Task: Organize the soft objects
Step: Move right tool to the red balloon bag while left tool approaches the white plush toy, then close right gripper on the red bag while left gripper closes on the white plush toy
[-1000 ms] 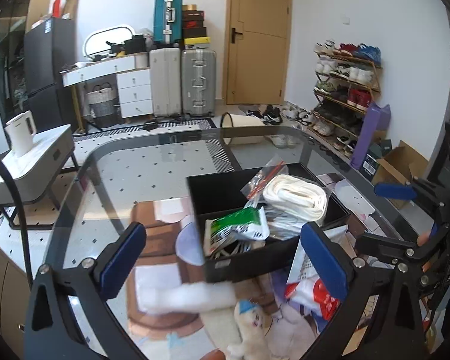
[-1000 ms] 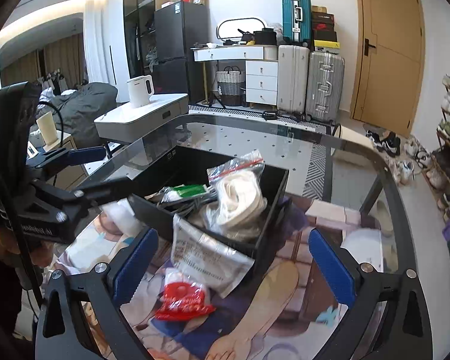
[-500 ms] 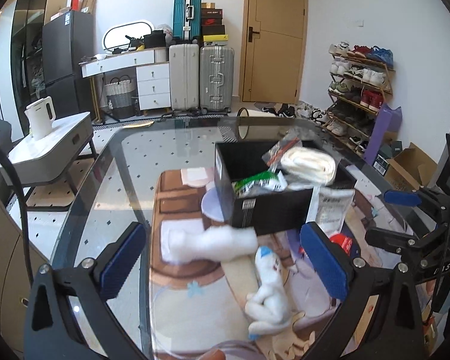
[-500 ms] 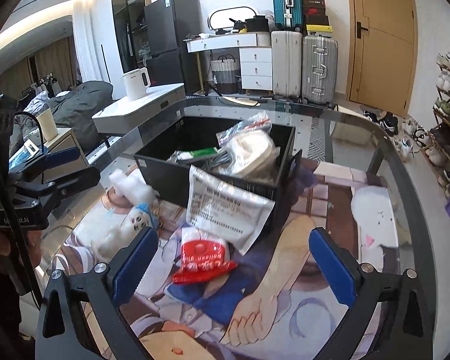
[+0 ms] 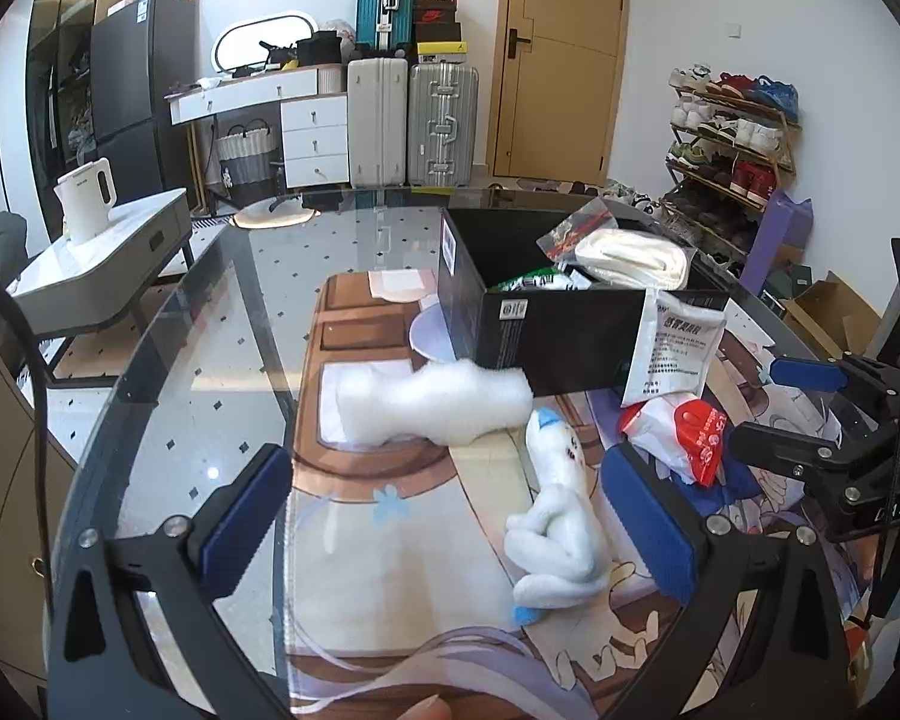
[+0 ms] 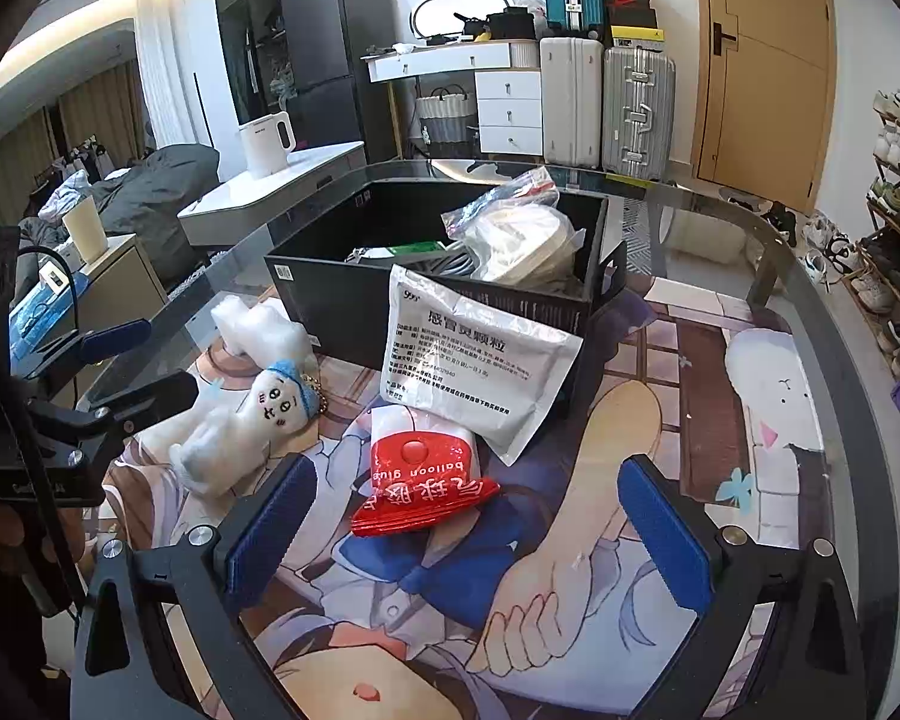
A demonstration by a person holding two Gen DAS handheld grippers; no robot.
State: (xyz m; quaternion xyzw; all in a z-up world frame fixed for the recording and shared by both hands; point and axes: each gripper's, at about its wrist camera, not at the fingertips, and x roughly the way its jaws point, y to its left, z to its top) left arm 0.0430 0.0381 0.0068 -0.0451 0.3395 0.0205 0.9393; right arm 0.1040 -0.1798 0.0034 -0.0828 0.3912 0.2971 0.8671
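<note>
A black box point(image 5: 546, 330) point(image 6: 330, 294) on the glass table holds a white cloth roll point(image 5: 630, 255) point(image 6: 528, 240), a green-white packet point(image 5: 540, 282) and a clear bag. A white medicine pouch point(image 6: 474, 372) point(image 5: 675, 345) leans on the box's side. In front lie a red balloon-glue packet point(image 6: 423, 489) point(image 5: 693, 432), a white plush toy with a blue cap point(image 5: 555, 516) point(image 6: 252, 420) and a white fluffy piece point(image 5: 432, 405) point(image 6: 258, 327). My left gripper point(image 5: 450, 531) stands open, the plush just inside its right finger. My right gripper point(image 6: 468, 537) is open over the red packet.
A printed mat point(image 6: 660, 480) covers the glass table point(image 5: 180, 372). Beyond it are a low white side table with a kettle point(image 5: 84, 198), suitcases point(image 5: 414, 120), a door and a shoe rack point(image 5: 732, 144). A cardboard box point(image 5: 822, 306) sits on the floor at right.
Both grippers have drawn back and down from the box toward the table's near side. The plush, fluffy piece and red packet now lie closer in view. Both stay open.
</note>
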